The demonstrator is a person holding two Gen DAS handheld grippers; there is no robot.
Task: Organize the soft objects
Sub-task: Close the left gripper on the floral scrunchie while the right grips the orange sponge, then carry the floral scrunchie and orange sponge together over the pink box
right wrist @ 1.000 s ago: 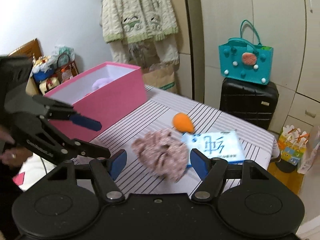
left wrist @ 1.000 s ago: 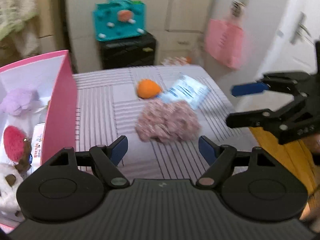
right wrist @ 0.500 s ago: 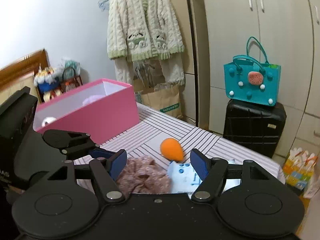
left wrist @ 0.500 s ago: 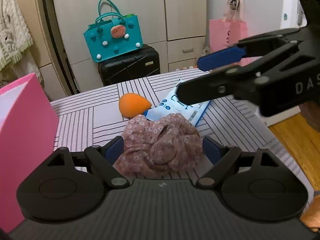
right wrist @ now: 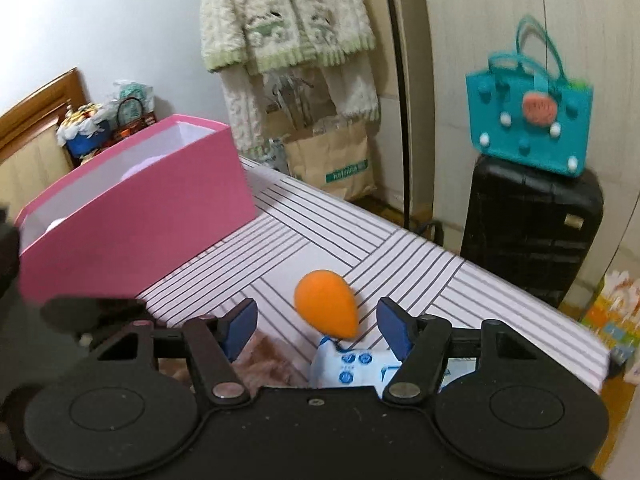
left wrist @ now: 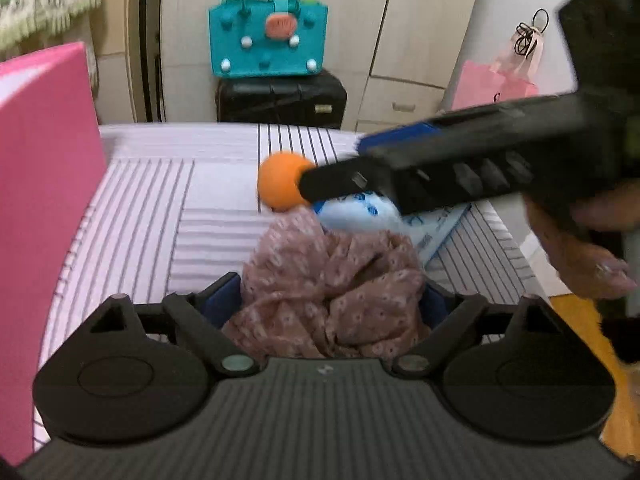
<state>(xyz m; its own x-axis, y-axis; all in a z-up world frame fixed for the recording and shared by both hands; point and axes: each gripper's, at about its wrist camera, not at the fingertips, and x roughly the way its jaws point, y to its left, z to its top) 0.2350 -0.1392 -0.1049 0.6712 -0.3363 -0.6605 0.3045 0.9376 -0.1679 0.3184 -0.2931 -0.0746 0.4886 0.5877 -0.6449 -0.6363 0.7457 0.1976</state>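
Note:
A crumpled pink floral cloth (left wrist: 332, 280) lies on the striped table (left wrist: 140, 208). My left gripper (left wrist: 328, 304) is open around its near end, a blue pad on either side. Behind the cloth are an orange egg-shaped sponge (left wrist: 278, 184) and a blue-and-white tissue pack (left wrist: 360, 212). My right gripper (left wrist: 332, 164) reaches in from the right over the pack, its tips at the sponge. In the right wrist view the right gripper (right wrist: 316, 330) has the sponge (right wrist: 326, 304) between its closing jaws, the pads apart from it, with the pack (right wrist: 352, 368) beneath. The pink box (right wrist: 140, 232) stands at the left.
A teal handbag (left wrist: 268, 40) sits on a black suitcase (left wrist: 280, 100) beyond the table's far edge. A pink bag (left wrist: 496, 84) hangs at the right. A person's hand (left wrist: 580, 248) holds the right gripper. A knitted sweater (right wrist: 280, 12) hangs above a paper bag (right wrist: 332, 160).
Both grippers have come down and forward. The left one now straddles the floral cloth. The right one has swung over the tissue pack to the orange sponge and narrowed its jaws.

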